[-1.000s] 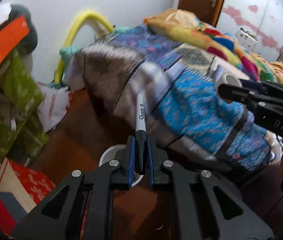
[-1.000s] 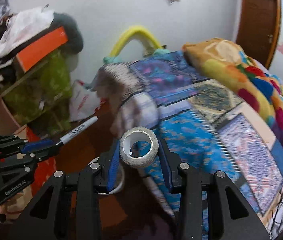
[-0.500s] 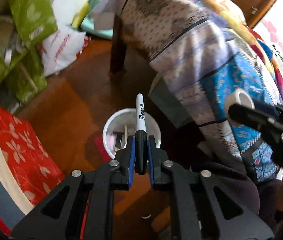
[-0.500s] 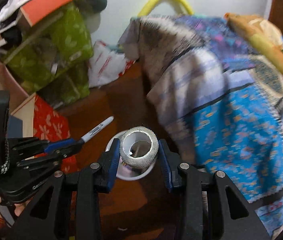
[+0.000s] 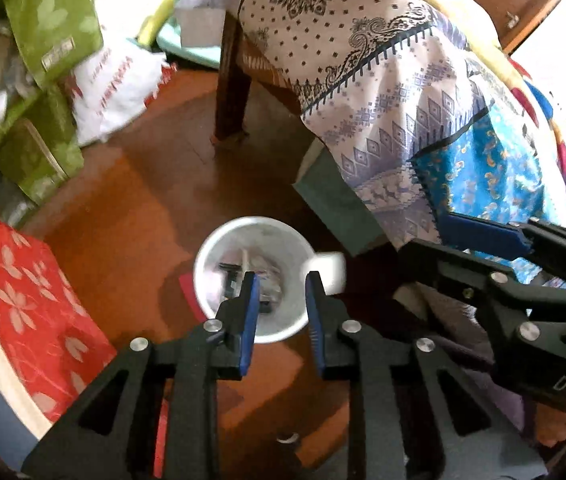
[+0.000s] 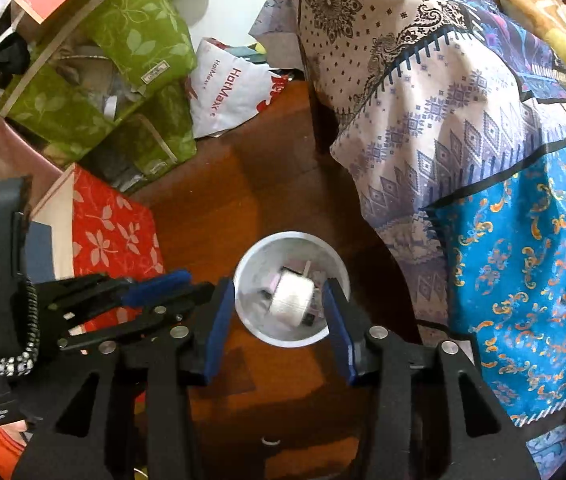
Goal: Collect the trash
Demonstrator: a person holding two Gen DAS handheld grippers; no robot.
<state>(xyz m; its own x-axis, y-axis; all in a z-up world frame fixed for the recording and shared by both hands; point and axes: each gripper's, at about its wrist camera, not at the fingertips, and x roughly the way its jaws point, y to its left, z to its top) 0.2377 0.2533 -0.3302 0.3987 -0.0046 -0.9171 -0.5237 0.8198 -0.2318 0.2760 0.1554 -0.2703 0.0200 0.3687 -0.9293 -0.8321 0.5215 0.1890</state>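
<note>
Hovering over the white bin (image 6: 291, 338), both grippers' jaws have just opened, empty; tape roll (image 6: 291, 299) inside.

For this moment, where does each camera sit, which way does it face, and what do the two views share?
Left wrist: on the left claw, facing steeply down at the white bin; the right claw shows at right.
Right wrist: on the right claw, looking down at the tape roll in the bin; the left claw shows at left.
Shared: bin, wooden floor, patterned cloth, red box.
</note>
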